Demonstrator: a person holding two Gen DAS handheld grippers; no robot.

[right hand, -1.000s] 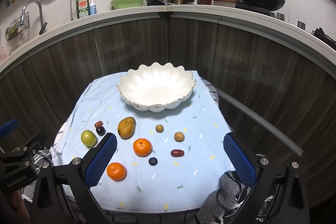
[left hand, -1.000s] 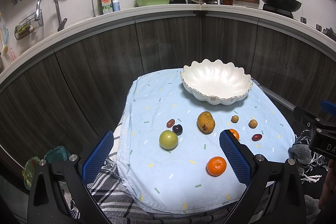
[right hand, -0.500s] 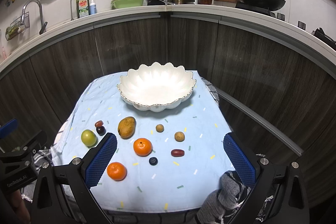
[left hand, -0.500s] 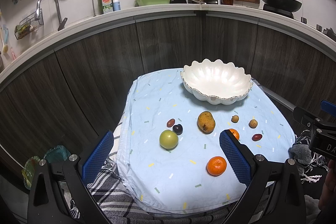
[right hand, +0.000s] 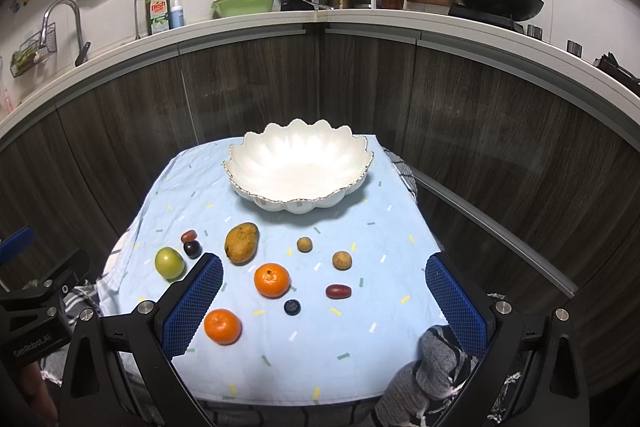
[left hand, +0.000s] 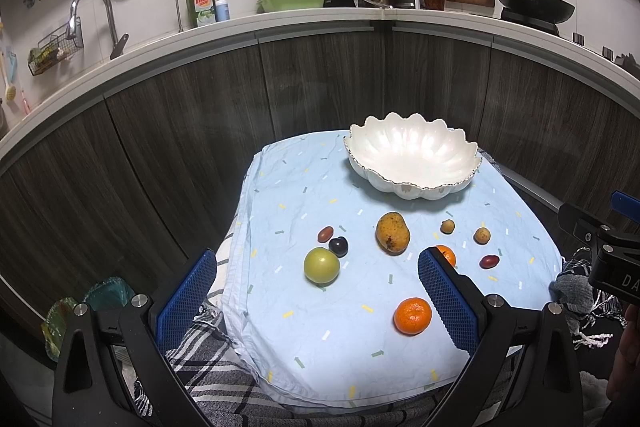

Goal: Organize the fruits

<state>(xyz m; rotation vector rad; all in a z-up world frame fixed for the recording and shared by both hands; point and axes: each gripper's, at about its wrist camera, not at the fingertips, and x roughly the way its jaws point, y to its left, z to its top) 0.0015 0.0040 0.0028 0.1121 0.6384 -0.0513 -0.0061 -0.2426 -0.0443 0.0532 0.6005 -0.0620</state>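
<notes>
Fruit (right hand: pixel 272 279) all sitting loose on bench (right hand: pixel 360 347), bowl (right hand: pixel 298 167) empty. Both claws (left hand: pixel 316 303) (right hand: pixel 324 303) hovering spread, holding nothing. Next: closing on one piece.

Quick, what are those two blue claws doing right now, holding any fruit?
Left gripper: open, holding nothing.
Right gripper: open, holding nothing.

The cloth (right hand: pixel 360 327) is pale blue with small yellow, white and green-grey flecks; the blanket (left hand: pixel 208 379) beneath it is grey plaid. The bowl (right hand: pixel 298 169) is glossy white with a thin gilt line along its scalloped rim. The mango (right hand: pixel 241 242) is ochre with dark speckles, the two tangerines (right hand: pixel 272 279) (right hand: pixel 223 325) are orange, the round fruit (right hand: pixel 170 262) is yellow-green, and the gripper pads (right hand: pixel 194 311) are blue mesh on black frames.
</notes>
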